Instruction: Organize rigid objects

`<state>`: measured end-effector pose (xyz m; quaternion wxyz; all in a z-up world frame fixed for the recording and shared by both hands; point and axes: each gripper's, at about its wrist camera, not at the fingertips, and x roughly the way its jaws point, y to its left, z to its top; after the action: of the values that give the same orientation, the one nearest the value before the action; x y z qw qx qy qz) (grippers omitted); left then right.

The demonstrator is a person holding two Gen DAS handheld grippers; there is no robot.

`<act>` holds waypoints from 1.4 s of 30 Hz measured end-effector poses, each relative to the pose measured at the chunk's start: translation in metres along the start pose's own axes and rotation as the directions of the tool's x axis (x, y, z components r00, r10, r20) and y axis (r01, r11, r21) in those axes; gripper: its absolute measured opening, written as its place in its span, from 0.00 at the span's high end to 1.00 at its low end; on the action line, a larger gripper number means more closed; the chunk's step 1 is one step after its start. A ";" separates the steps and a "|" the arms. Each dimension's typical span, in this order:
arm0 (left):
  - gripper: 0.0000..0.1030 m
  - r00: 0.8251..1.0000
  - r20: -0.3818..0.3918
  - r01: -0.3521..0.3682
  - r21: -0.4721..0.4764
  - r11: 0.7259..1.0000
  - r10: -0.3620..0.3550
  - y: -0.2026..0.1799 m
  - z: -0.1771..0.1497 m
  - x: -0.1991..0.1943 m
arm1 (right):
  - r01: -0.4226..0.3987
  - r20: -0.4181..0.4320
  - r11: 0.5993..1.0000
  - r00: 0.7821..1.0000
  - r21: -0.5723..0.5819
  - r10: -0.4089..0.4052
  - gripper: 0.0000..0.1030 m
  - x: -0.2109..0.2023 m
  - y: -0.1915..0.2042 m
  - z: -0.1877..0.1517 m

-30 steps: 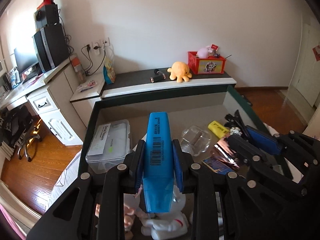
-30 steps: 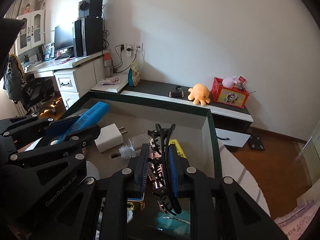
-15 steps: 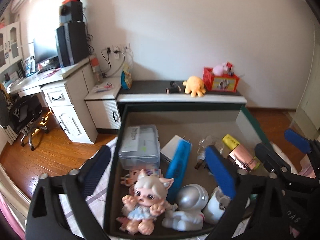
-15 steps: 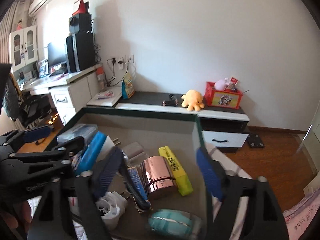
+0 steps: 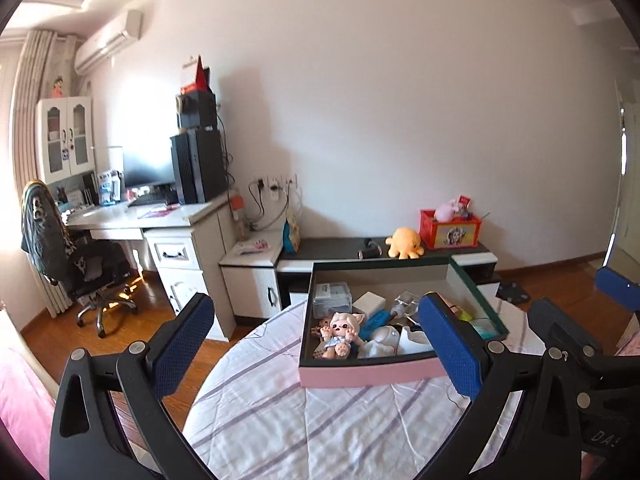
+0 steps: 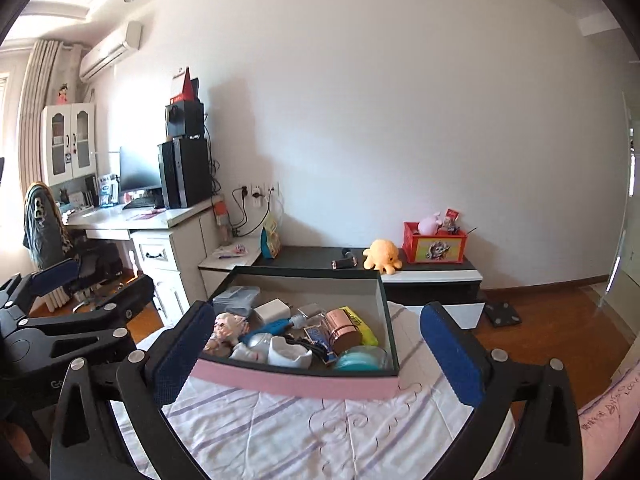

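Observation:
A pink-fronted box (image 5: 368,376) with green rim sits on the striped bedspread, also in the right wrist view (image 6: 296,380). It holds a doll (image 5: 340,332), a blue stapler-like item (image 5: 376,322), a white charger (image 6: 272,311), a clear case (image 5: 332,300), a rose-gold cylinder (image 6: 344,330), a yellow item (image 6: 362,326) and a teal round case (image 6: 358,360). My left gripper (image 5: 316,356) is open and empty, held back from the box. My right gripper (image 6: 316,356) is open and empty, also back from it.
The round striped bedspread (image 6: 320,432) lies under the box. Behind stand a low cabinet (image 6: 432,280) with an orange plush octopus (image 6: 382,256) and a red box (image 6: 434,242). A desk (image 5: 160,220) and office chair (image 5: 80,268) are at left. Wood floor (image 6: 560,320) is at right.
Both grippers opened, released the blue item and the hair clips into the box, and have pulled back and up; the whole box now shows.

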<state>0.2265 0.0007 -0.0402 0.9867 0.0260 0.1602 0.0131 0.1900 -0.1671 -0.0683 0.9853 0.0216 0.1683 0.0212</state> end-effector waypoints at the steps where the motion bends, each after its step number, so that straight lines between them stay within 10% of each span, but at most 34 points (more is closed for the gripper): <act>1: 0.00 1.000 0.015 0.000 0.004 1.000 0.000 0.002 -0.001 -0.015 | 0.011 0.012 1.000 1.000 -0.006 -0.011 0.00 -0.012 0.003 -0.002; 19: 0.00 0.981 0.195 0.020 -0.010 1.000 -0.017 0.021 -0.010 -0.192 | 0.077 0.182 0.995 0.981 -0.063 -0.064 0.00 -0.191 0.033 -0.009; 42: 0.00 0.953 0.301 -0.014 -0.030 0.999 0.023 0.029 -0.010 -0.279 | 0.125 0.303 0.991 0.947 -0.041 -0.107 0.00 -0.266 0.052 -0.006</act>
<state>-0.0422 0.0209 0.0398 0.9996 0.0156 0.0075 0.0204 -0.0649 -0.1285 0.0167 0.9991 -0.0148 0.0168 -0.0354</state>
